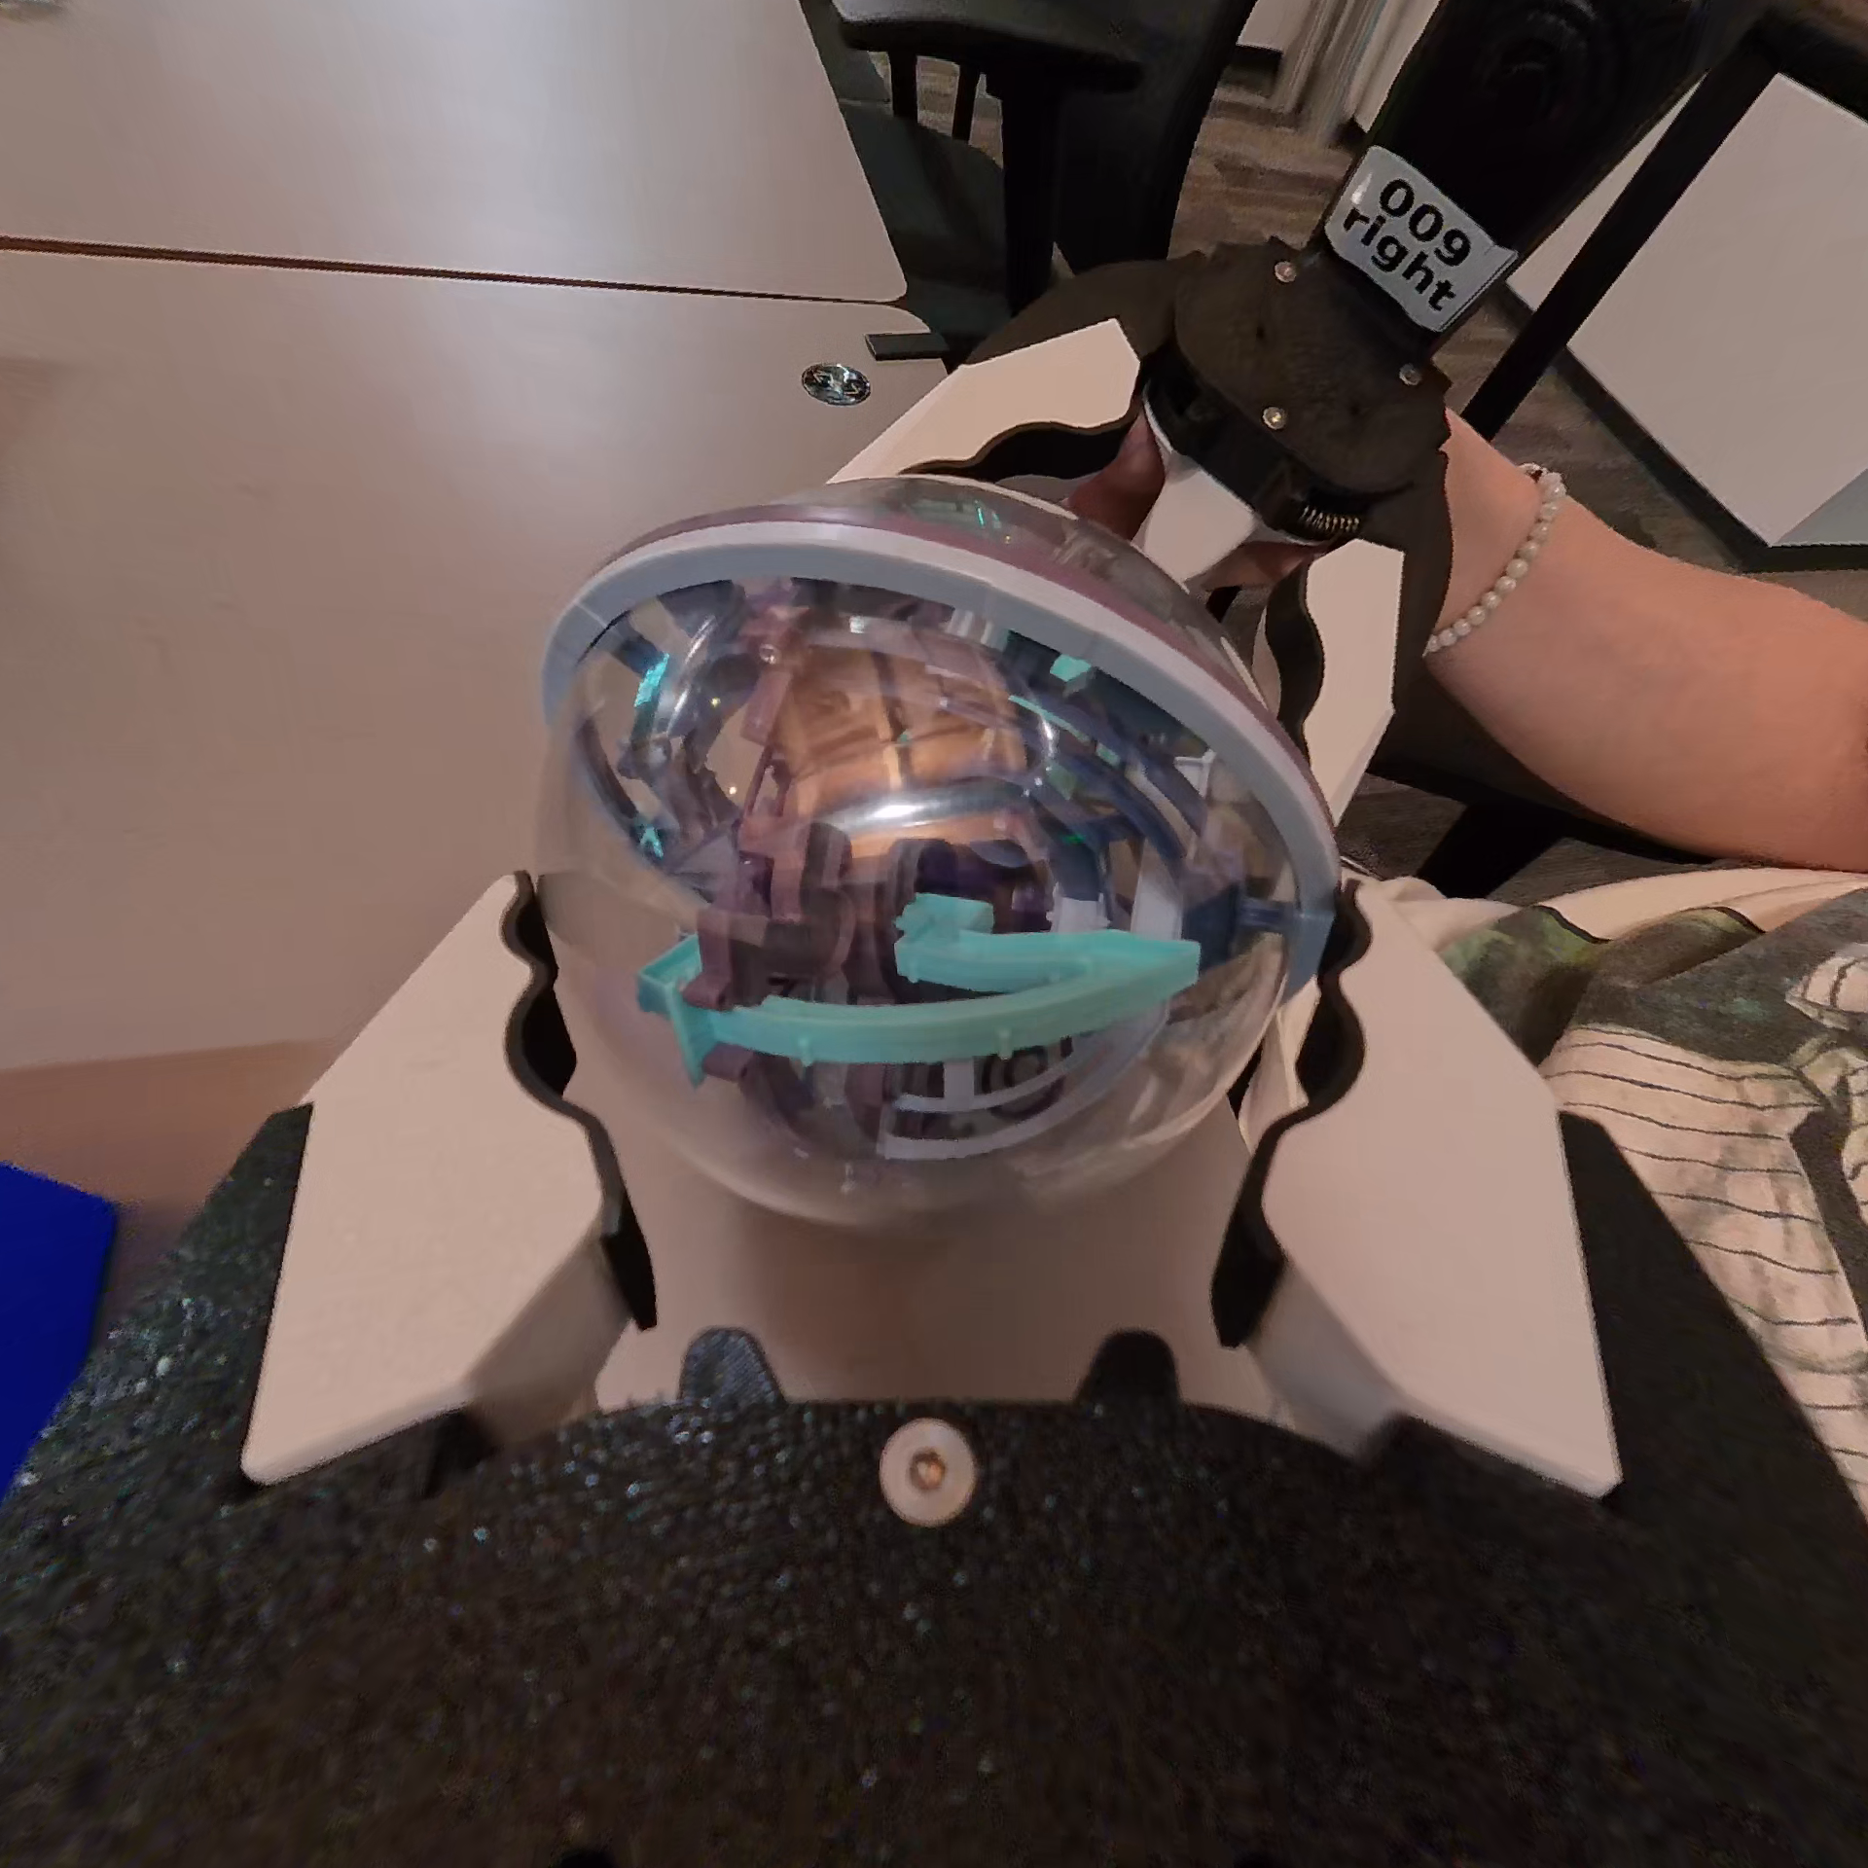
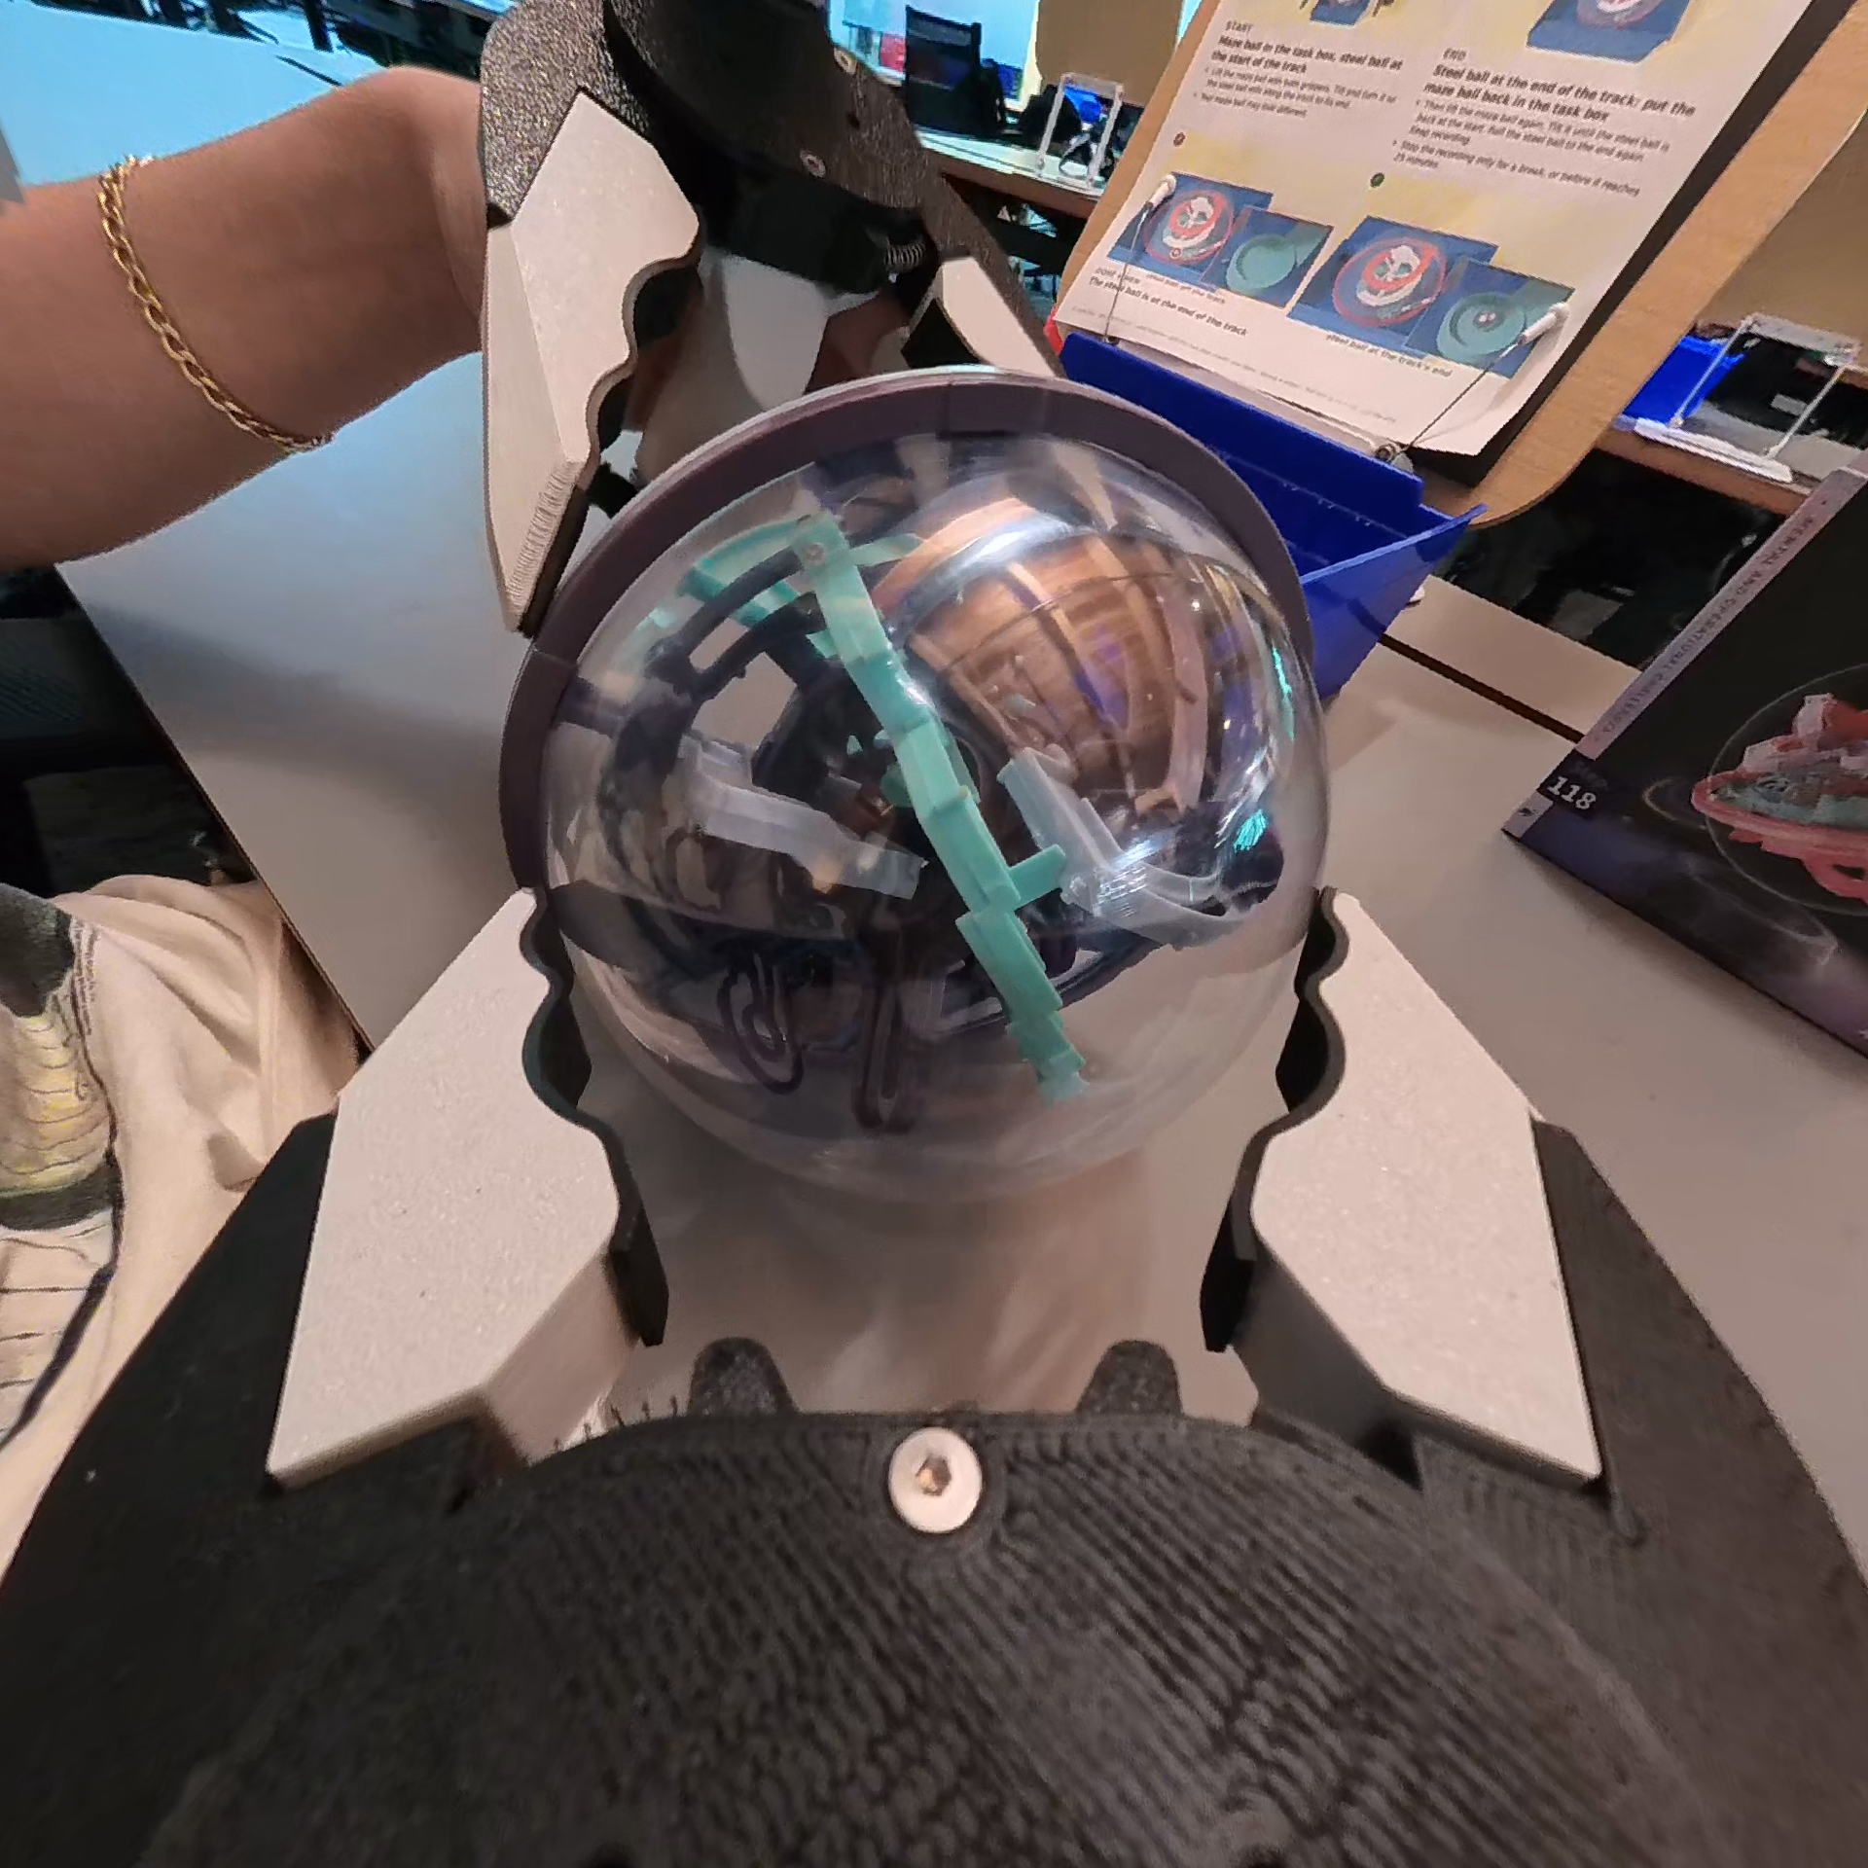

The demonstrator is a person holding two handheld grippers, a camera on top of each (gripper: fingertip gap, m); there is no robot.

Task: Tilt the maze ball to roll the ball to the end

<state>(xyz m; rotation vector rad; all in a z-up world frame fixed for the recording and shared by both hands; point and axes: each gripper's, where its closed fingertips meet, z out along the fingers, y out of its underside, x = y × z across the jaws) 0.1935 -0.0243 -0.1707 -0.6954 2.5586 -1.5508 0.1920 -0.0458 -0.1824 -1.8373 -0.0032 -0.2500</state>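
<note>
Pale beige tabletop [image 1: 303, 505] ran under everything, with a seam across it; same table read grey-white [image 2: 1466, 910] in the right wrist view.

Dark printed cardboard box [image 2: 1739, 809] stood on the table at the far right, bearing a picture of a red maze. Blue plastic bin [image 2: 1344, 526] sat behind the ball, and a printed instruction sheet on a brown board [image 2: 1415, 202] leaned above the bin.

Person's forearms showed in both views: one with a white bead bracelet [image 1: 1506, 566], one with a gold chain bracelet [image 2: 172, 313]. A pale printed shirt [image 1: 1668, 1112] lay close beside the left gripper.

Clear plastic maze ball with a grey-purple equator ring and teal, purple and white tracks inside [image 1: 910, 859] was held up off the table, between the two grippers, tilted so the ring ran on a slant. Right wrist view showed the same ball [image 2: 910, 809] with a teal track running steeply across it.

Left gripper [image 1: 935, 920] was spread wide and clamped on the ball, the wavy black inner edges of its white fingers [image 1: 526, 1011] pressed against the shell on either side. Right gripper [image 2: 935, 930] gripped the opposite half the same way, fingers [image 2: 1304, 1011] against the clear dome.

Small steel ball inside: could not pick it out.
</note>
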